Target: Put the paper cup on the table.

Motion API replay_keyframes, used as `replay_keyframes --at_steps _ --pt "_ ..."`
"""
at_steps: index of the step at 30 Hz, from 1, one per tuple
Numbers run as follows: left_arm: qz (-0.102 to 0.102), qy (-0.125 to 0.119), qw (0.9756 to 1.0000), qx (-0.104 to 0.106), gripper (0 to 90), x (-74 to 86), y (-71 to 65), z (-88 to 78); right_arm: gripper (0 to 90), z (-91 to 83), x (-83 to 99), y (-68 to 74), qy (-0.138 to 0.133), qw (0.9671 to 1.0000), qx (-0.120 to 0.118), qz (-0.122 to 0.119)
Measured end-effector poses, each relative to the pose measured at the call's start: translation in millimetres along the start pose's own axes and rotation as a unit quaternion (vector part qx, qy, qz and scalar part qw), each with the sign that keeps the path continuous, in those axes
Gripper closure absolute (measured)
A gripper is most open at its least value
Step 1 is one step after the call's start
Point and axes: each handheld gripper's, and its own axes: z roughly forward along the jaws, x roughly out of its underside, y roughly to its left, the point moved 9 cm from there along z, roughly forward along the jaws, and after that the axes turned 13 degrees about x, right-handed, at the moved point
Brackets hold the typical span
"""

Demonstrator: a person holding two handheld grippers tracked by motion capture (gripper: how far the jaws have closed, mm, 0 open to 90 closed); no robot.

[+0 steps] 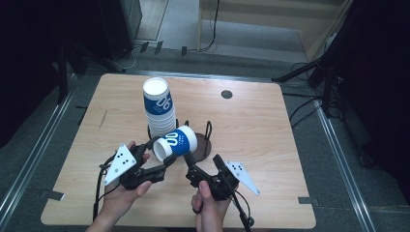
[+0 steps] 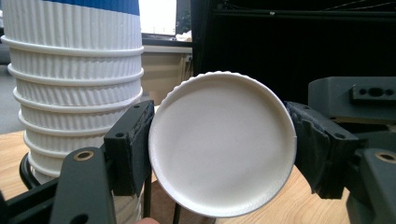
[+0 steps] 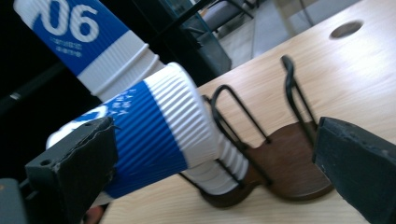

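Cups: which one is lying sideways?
The single cup held in the left gripper, its base between the jaws. The others stand upside down in a stack on the wire holder.

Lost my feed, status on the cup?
Left gripper shut on cup, held sideways. Right gripper open beside it. Cup stack in holder close behind.

Dim surroundings, soft overhead light
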Motion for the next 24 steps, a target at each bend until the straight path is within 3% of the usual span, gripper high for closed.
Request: replay_keyframes --at_steps 4,8,11,13,18,24 --pt "-0.002 0.0 1.0 0.004 29.2 0.4 -2.9 1.2 0.1 -0.5 4.5 4.8 0.02 0.9983 -0.018 0.052" --pt "-0.001 0.001 1.0 0.006 29.2 2.1 -4.1 2.8 0.0 3.2 6.0 1.8 0.03 0.9955 -0.014 0.089" --pt "0.001 0.002 1.0 0.006 29.2 3.4 -4.7 3.8 0.1 6.4 7.8 -1.0 0.042 0.9911 -0.013 0.126" --pt "0.0 0.001 1.0 0.006 29.2 3.8 -5.0 4.1 0.0 7.6 8.1 -1.8 0.044 0.99 -0.014 0.133" --pt "0.001 -0.003 1.0 0.009 29.2 5.2 -7.7 6.3 0.1 11.5 11.7 -4.9 0.074 0.9773 -0.022 0.197" --pt "0.003 -0.001 0.9999 0.01 29.2 7.9 -10.4 9.1 0.0 14.2 12.3 -4.0 0.104 0.9573 -0.04 0.267"
